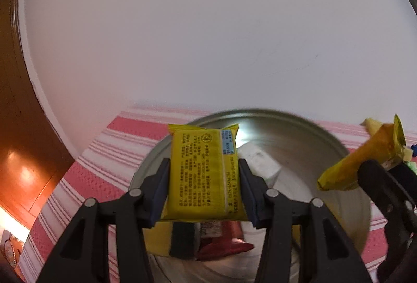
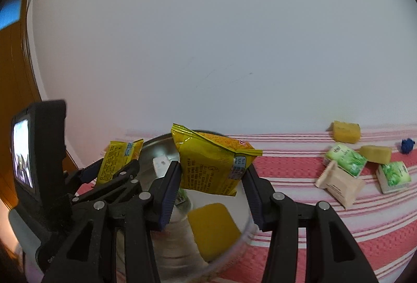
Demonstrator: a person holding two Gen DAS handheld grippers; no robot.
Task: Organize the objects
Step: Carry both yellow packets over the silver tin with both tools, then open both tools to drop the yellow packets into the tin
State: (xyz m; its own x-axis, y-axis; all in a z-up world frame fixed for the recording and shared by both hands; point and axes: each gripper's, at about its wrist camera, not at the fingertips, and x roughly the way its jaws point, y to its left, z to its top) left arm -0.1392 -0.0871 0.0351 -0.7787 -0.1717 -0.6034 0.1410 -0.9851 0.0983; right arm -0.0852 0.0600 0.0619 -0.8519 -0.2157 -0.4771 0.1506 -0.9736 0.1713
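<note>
Both tongs are clenched on snack packets: your left gripper (image 1: 203,178) grasps a yellow packet (image 1: 202,173) by its side edges, printed back facing you, and your right gripper (image 2: 212,187) grasps a second yellow packet (image 2: 211,165), tilted. Each packet hangs above the round metal tin (image 1: 299,131), which stands on the pink striped cloth (image 2: 338,230) and holds a white box, a red packet and a yellow block. Green boxes (image 2: 345,159), a beige packet (image 2: 338,185) and yellow blocks (image 2: 346,131) lie well apart on the cloth, at right.
</note>
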